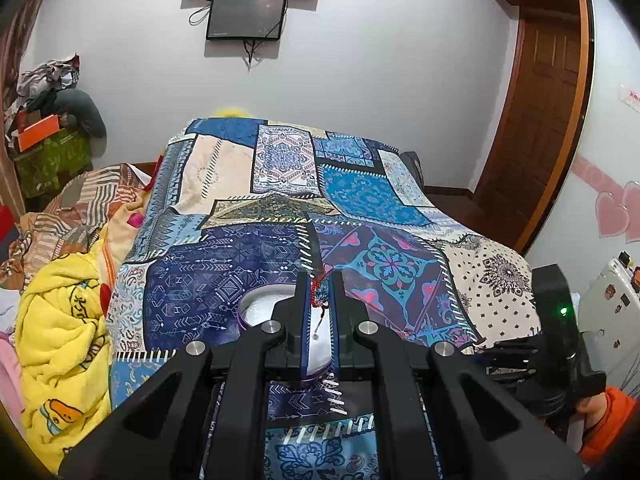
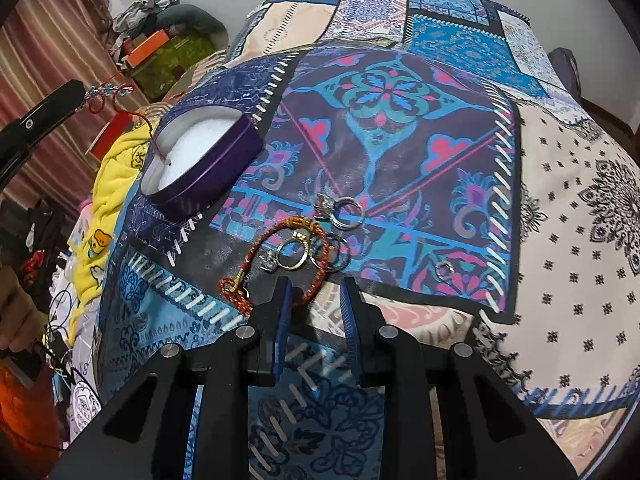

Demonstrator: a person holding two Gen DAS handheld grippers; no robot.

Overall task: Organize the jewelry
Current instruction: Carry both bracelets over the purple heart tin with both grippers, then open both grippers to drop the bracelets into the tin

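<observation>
My left gripper (image 1: 320,284) is shut on a red cord bracelet with blue beads (image 1: 320,298), which hangs just above an open purple tin with a white lining (image 1: 260,308). In the right wrist view the left gripper (image 2: 80,96) shows at the upper left, and the cord bracelet (image 2: 110,92) trails down to the tin (image 2: 200,160). My right gripper (image 2: 316,284) is open and low over the patchwork cloth (image 2: 400,128). A red and gold braided bracelet (image 2: 276,232) curves between its fingers without being pinched. A gold ring (image 2: 294,254) and silver rings (image 2: 348,212) lie just beyond.
A small silver ring (image 2: 443,270) lies apart to the right on the cloth. A yellow blanket (image 1: 64,320) and piled clothes lie off the cloth's left edge. The right gripper's black body with a green light (image 1: 560,312) is at the right, held by a hand in an orange sleeve (image 1: 608,416).
</observation>
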